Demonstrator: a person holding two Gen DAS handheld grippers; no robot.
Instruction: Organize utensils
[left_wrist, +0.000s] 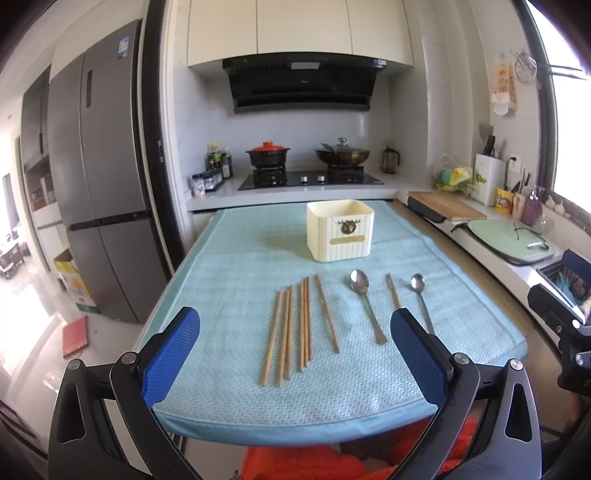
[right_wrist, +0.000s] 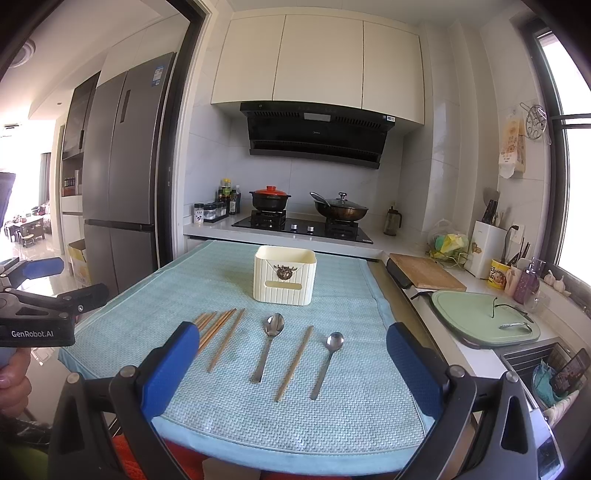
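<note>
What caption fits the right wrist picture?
Open right claw above chopsticks and spoons before a cream box.

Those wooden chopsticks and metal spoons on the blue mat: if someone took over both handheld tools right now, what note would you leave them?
Left gripper: open, empty, hovering at the near edge of the light blue mat.
Right gripper: open, empty, likewise.
Wooden chopsticks lie in a group on the mat; one lone chopstick lies between the two metal spoons.
Cream ribbed holder stands behind them.
Done: nothing visibly.
Left: every utensil, presumably into the holder.
</note>
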